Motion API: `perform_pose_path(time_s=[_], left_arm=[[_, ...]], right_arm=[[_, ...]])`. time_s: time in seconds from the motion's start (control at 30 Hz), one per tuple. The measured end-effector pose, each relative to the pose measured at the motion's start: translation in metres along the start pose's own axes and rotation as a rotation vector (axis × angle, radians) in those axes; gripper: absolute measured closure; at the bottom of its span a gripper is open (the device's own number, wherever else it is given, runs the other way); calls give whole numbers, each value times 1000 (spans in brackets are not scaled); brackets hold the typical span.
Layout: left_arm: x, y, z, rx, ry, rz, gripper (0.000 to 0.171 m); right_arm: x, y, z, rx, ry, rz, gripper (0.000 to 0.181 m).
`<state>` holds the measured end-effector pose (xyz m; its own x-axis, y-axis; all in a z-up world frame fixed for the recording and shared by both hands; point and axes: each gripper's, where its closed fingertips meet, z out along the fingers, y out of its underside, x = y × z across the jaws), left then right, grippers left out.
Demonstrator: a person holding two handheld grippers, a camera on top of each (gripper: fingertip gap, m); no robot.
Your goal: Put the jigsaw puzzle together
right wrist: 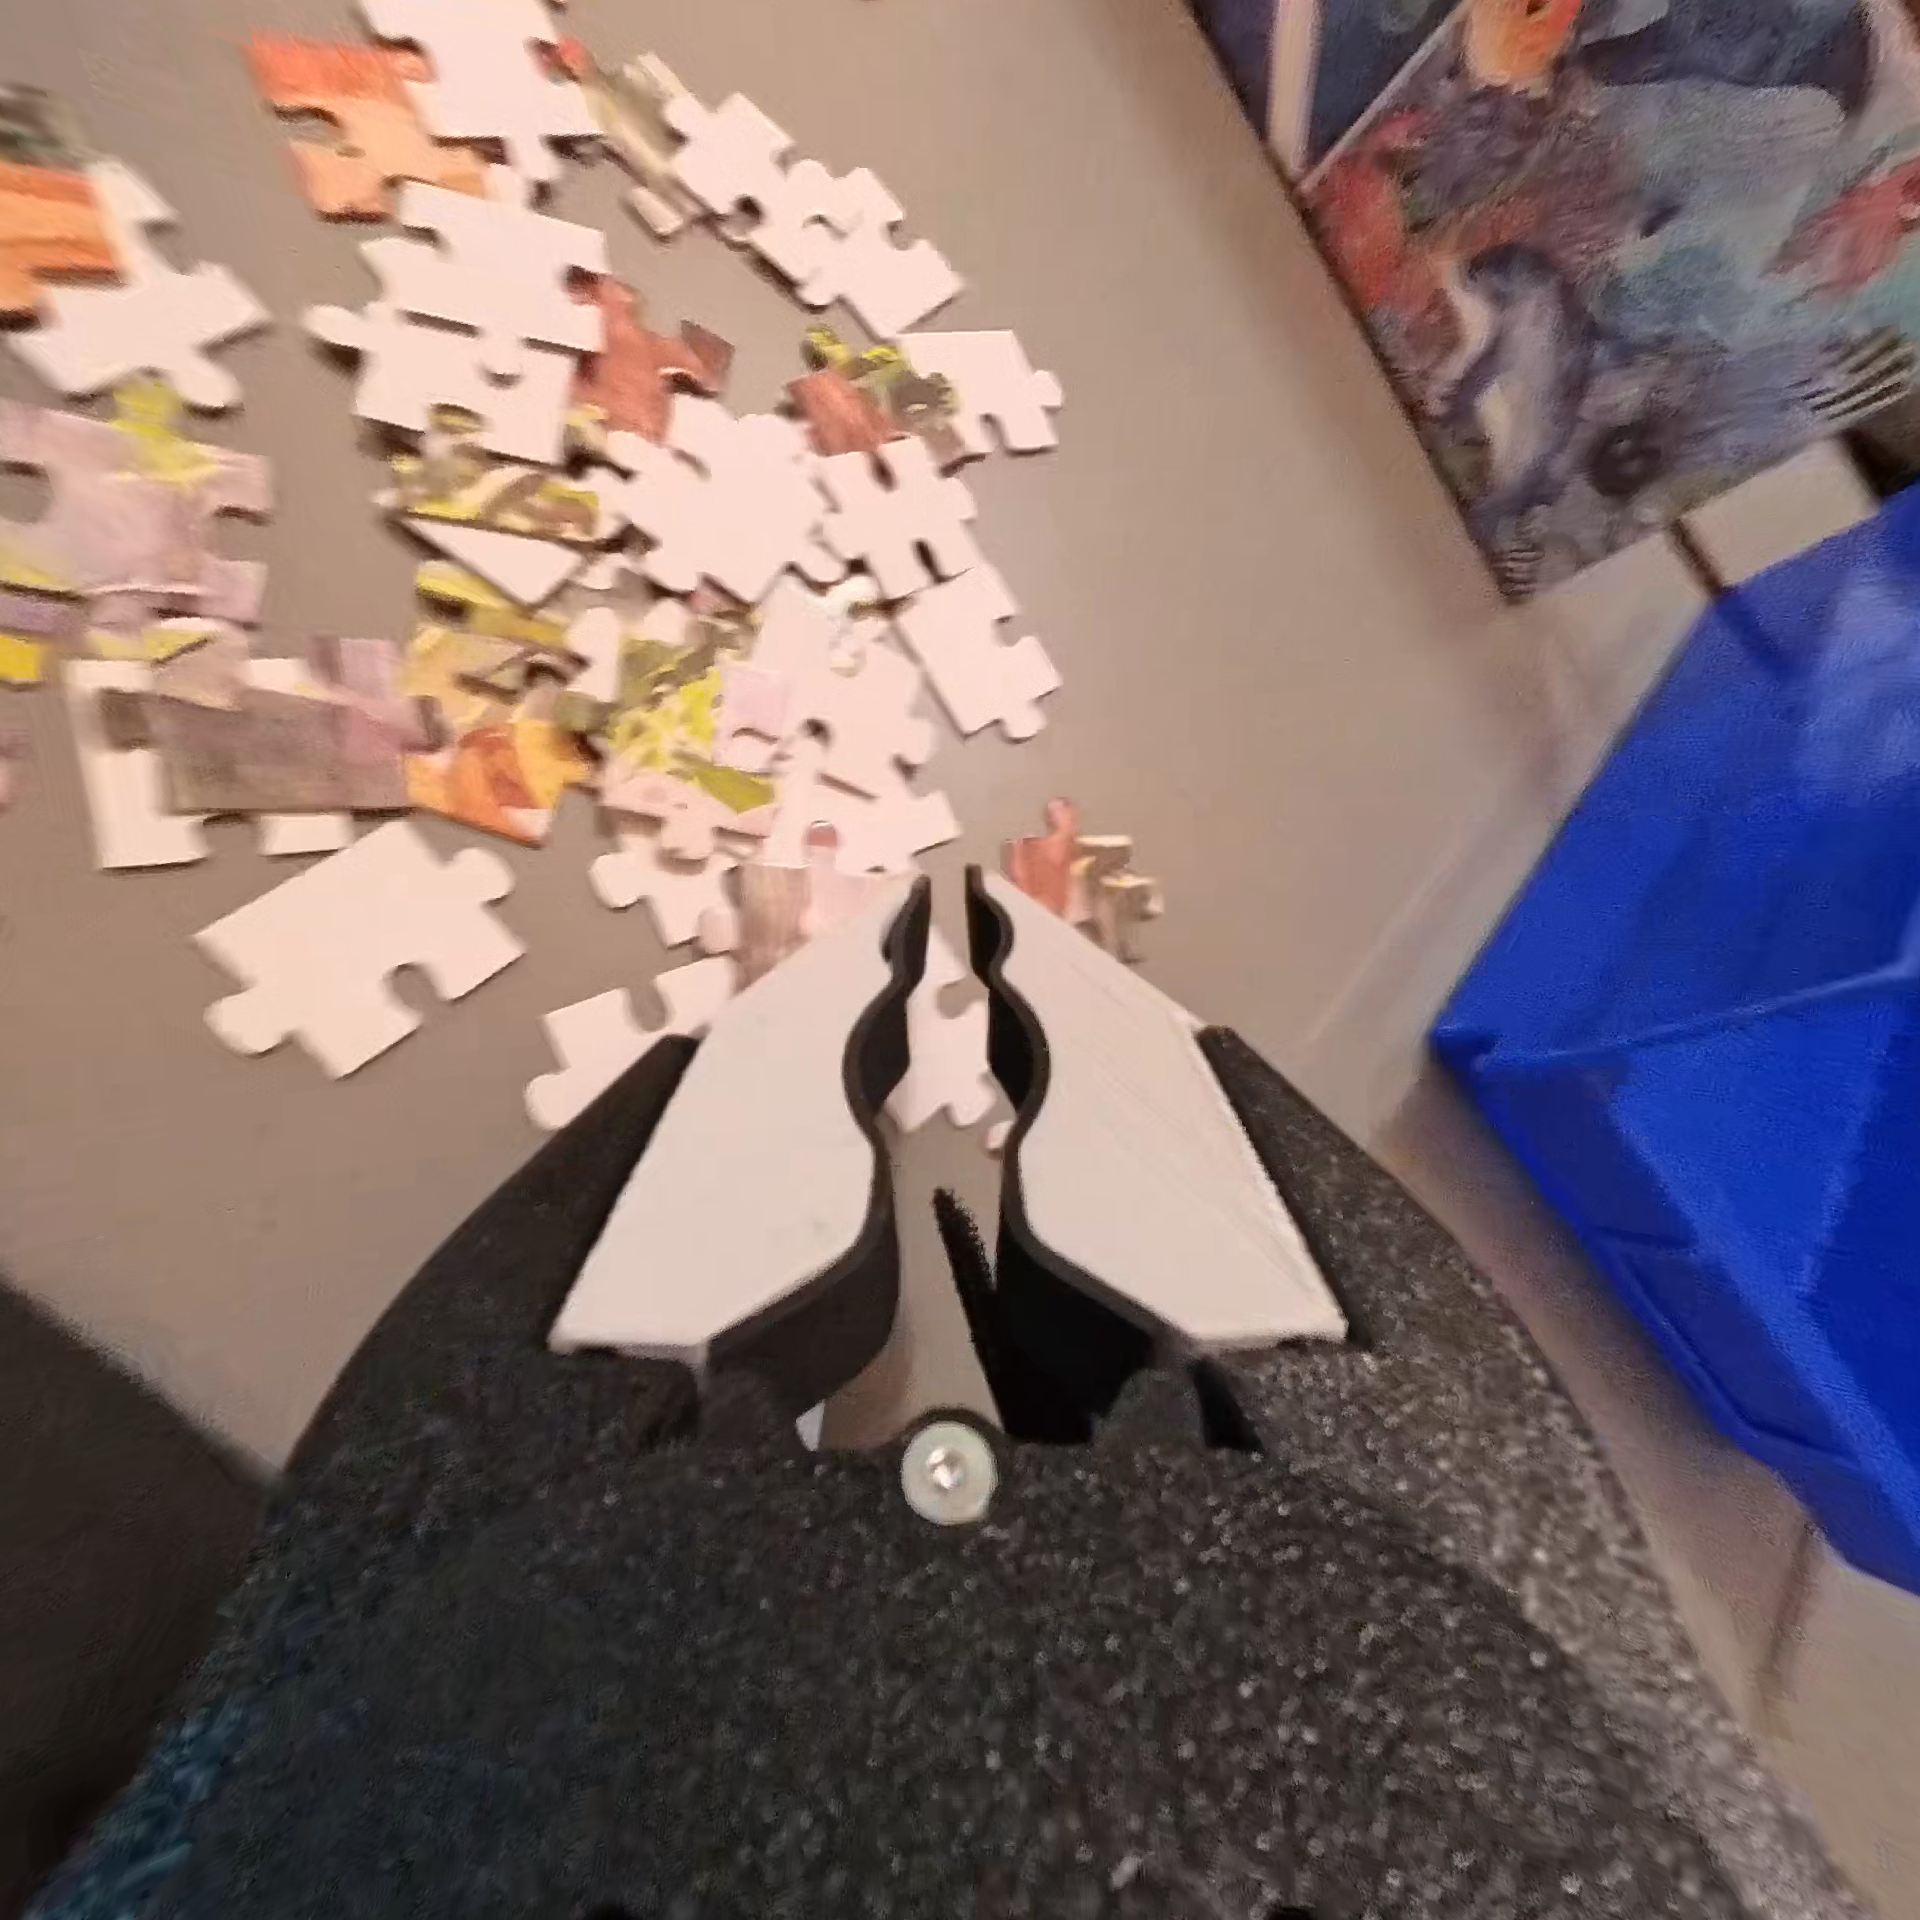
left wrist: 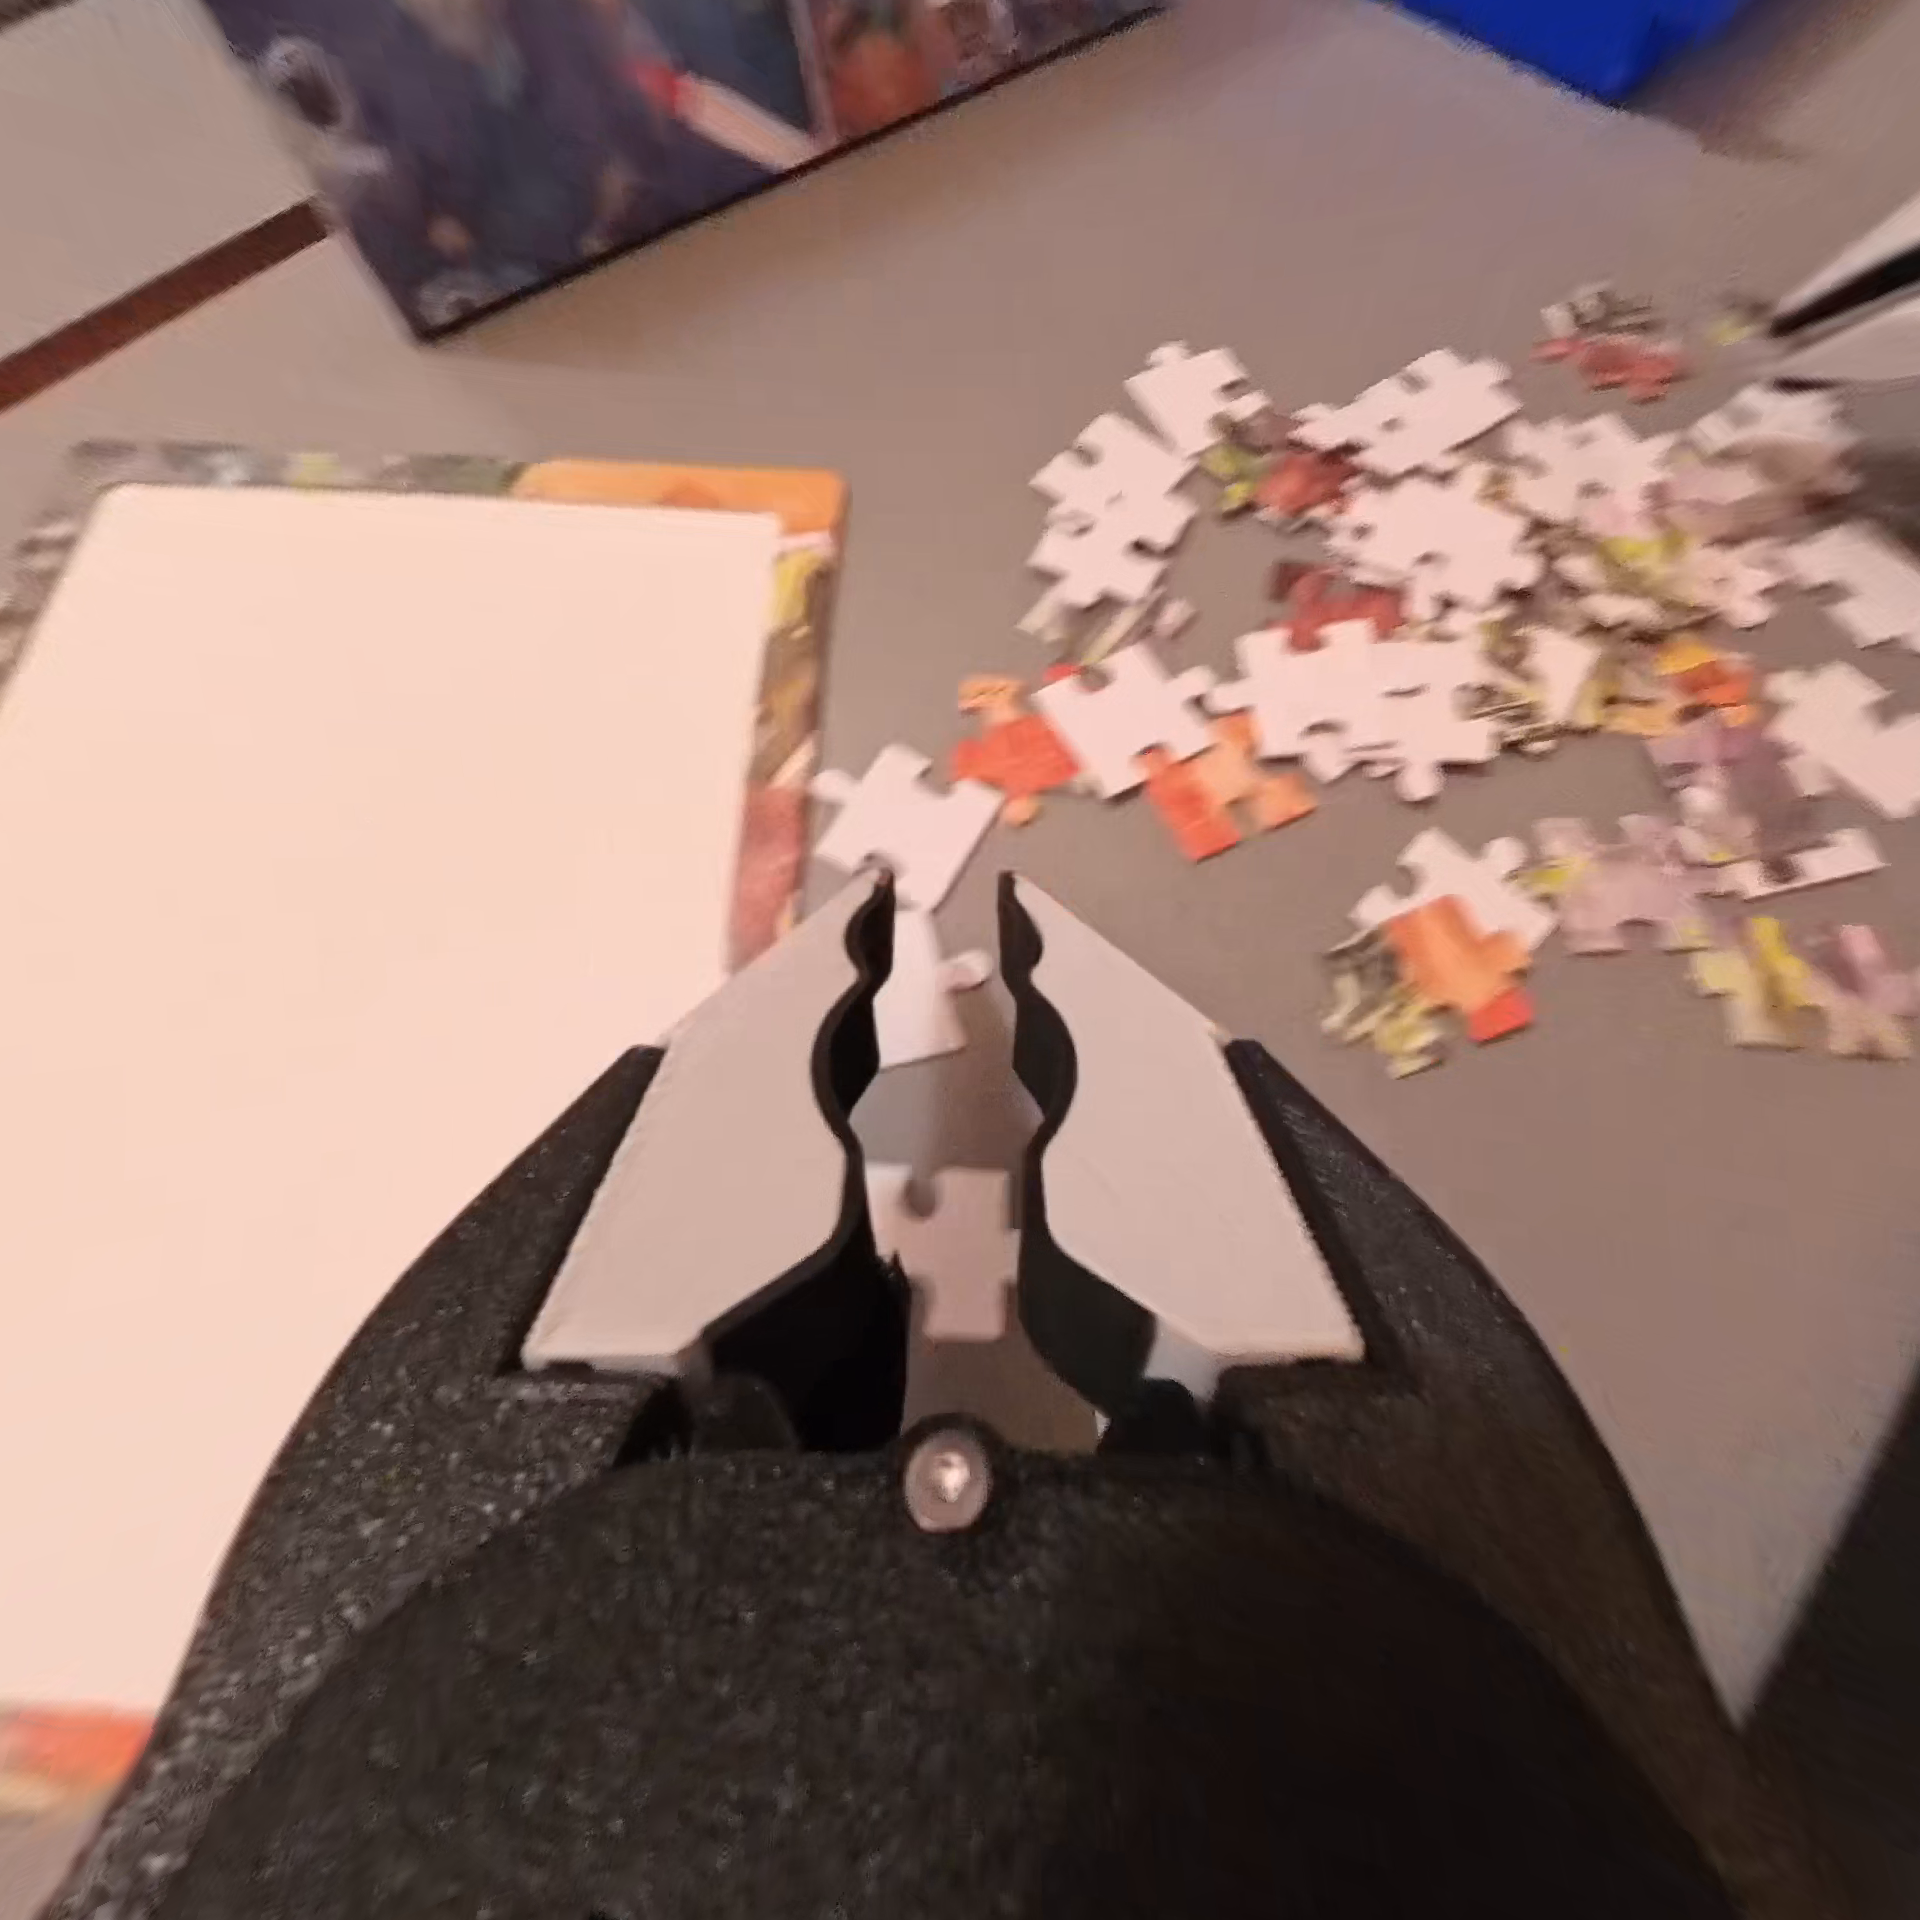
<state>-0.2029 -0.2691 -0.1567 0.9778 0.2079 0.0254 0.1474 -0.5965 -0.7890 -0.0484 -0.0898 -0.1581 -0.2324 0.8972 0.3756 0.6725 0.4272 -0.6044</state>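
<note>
My left gripper [left wrist: 945, 883] is open and empty. It hovers low beside the right edge of the puzzle frame [left wrist: 800, 623], a white board with a coloured border. White face-down pieces [left wrist: 914, 821] lie under its tips. A heap of loose pieces [left wrist: 1403, 623], some face up and some white side up, lies to the right. My right gripper [right wrist: 945, 881] has its jaws only a narrow gap apart, with nothing clearly held. It is at the near right edge of the same heap [right wrist: 675, 499]. A white piece [right wrist: 940, 1039] shows through the gap, seemingly on the table.
The picture-covered puzzle box stands at the back [left wrist: 623, 125] and also shows in the right wrist view [right wrist: 1610, 260]. A blue bin [right wrist: 1714, 987] stands close on the right of my right gripper. The other gripper shows at the far right edge [left wrist: 1860, 281]. The grey table [left wrist: 1039, 312] shows bare between the box and the heap.
</note>
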Motion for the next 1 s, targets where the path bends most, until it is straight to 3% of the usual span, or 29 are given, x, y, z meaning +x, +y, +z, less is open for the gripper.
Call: perform_pose_path(time_s=[0.07,0.2,0.3,0.33,0.4,0.47,0.53,0.63,0.73,0.8,0.83,0.93,1.0], left_arm=[[-37,26,-13,-58,-107,31,153],[-48,44,-15,-114,-89,44,153],[-42,37,-17,-102,-76,89,155],[-40,35,-21,-87,-66,94,166],[-30,36,-29,-88,4,89,171],[-29,43,-37,-125,24,100,171],[-27,55,-41,-162,48,113,171],[-18,63,-39,-159,109,63,171],[-8,60,-37,-167,149,35,171],[9,54,-29,-160,183,50,171],[21,49,-22,-158,205,62,171],[56,35,-3,-163,190,150,171],[73,27,6,-155,178,180,171]], right_arm=[[-50,3,-11,-6,-285,36,170],[-147,-29,-34,102,-692,-44,171],[-173,-37,-40,94,-793,-177,181],[-179,-31,-45,37,-875,-173,181],[-179,-19,-43,-136,-962,-102,181],[-167,-23,-32,-154,-938,-62,181],[-129,-30,-4,-85,-679,-123,181],[-82,-32,6,-46,-402,-186,181],[-106,-42,-21,61,-566,-120,181],[-137,-38,-36,45,-744,-97,181],[-146,-34,-35,16,-762,-106,181],[-137,-30,-14,1,-627,-174,181],[-95,-24,1,-51,-416,-186,181]])
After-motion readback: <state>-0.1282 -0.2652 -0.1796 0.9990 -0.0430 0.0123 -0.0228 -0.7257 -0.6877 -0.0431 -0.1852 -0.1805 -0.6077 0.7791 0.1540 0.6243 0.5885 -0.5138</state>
